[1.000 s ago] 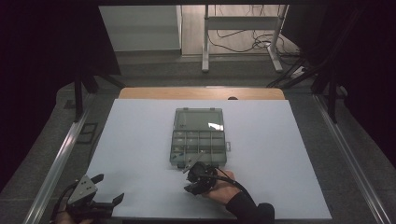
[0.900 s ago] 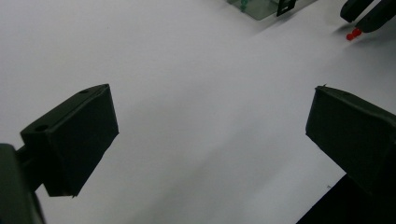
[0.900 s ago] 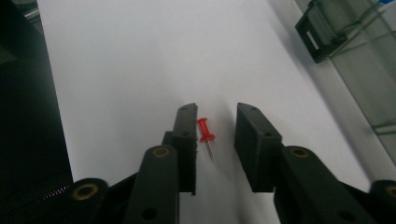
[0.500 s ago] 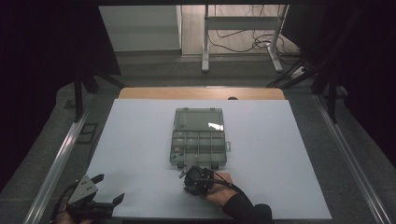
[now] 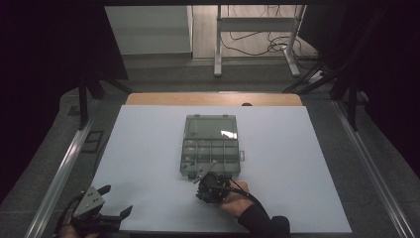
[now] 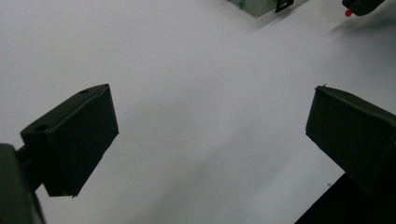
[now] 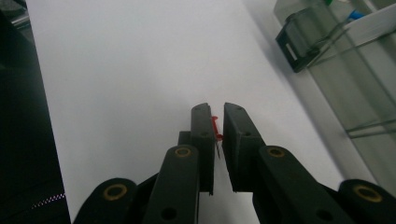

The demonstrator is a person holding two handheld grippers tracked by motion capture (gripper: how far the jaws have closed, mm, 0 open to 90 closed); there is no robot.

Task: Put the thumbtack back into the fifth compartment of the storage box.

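The right tongs point(image 7: 217, 128) are nearly closed on one small red plastic push pin point(image 7: 215, 127), its needle running down between the jaws, just in front of the near edge of the single clear plastic compartment box point(image 5: 211, 146) — the box lies ahead and slightly right of the jaws. The left tongs point(image 5: 106, 203) hover wide open and empty at the white surface's point(image 5: 148, 148) near-left corner, well apart — so the right hand point(image 5: 233, 198) is the nearer one.

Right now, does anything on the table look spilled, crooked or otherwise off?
Nothing stands out. The organiser box lies open and square on the white mat, nothing scattered around it. The right gripper pinches a red pushpin; the left gripper hangs open above bare mat.
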